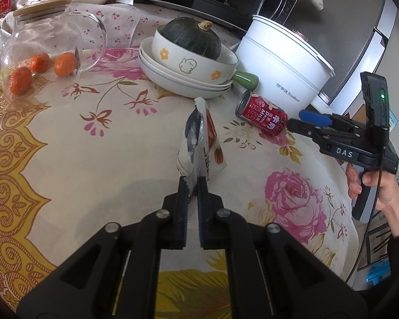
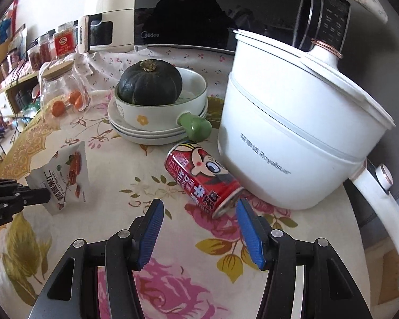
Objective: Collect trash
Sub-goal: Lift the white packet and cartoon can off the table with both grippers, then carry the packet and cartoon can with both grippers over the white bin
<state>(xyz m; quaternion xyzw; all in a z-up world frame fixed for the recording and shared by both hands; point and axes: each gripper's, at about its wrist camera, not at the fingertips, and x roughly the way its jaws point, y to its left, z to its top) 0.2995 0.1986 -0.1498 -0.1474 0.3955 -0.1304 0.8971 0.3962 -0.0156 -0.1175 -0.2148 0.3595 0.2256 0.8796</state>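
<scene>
Left gripper (image 1: 192,182): jaws pinched on snack pouch (image 1: 200,143), mid-table | Right gripper (image 2: 199,207): jaws half open, empty, just short of red milk can (image 2: 203,176) | Can: lying beside white electric pot (image 2: 292,133), near green-handled bowl (image 2: 157,106)

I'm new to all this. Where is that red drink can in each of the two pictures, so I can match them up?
Left wrist view: the red can lies on its side right of centre, just ahead of the right gripper.
Right wrist view: the can lies at centre, just beyond the open blue fingers.
Shared landmark: the white pot stands right behind the can in both.
</scene>
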